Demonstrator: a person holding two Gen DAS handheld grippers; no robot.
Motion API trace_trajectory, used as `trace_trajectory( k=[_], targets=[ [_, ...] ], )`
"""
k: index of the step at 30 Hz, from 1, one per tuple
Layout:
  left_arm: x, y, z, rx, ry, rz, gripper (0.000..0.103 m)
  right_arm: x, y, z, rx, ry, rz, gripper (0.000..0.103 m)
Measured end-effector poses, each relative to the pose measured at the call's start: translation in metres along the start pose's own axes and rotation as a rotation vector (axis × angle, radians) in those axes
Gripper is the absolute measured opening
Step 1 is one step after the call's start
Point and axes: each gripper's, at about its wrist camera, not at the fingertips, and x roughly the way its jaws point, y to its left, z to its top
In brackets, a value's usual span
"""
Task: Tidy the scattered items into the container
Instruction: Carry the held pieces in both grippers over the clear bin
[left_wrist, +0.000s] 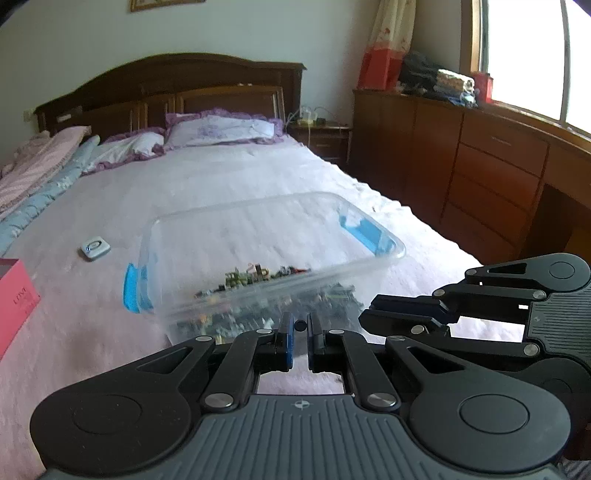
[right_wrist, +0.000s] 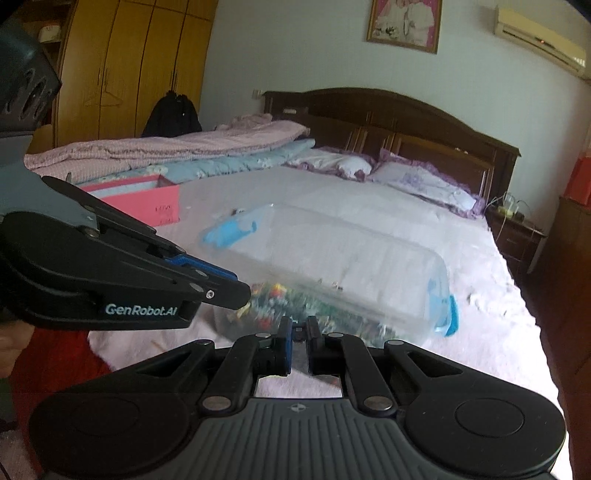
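On the bed, left gripper (left_wrist: 300, 326) and right gripper (right_wrist: 300, 328) each pinch a small dark piece; carry both over the clear container's (left_wrist: 384, 236) rim before releasing.

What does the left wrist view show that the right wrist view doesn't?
Left wrist only: a small white device on the bedspread, a window and a long dresser. Right wrist only: a wardrobe, an air conditioner and a portrait. Both: the clear bin holding small pieces, the pink box, and both grippers nearly shut at its near rim.
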Motion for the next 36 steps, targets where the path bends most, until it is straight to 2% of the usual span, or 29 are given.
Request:
trace_trajectory(
  k=[17,36],
  targets=[
    [0.035,0.022,0.043,0.011,-0.029,0.036,0.009,0.035,-0.029,0.038,0.002,-0.050,-0.035,0.008],
    [0.063,0.040,0.040,-0.031,0.014,0.046,0.009,0.076,-0.033,0.052,0.017,-0.031,-0.040,0.008]
  ],
)
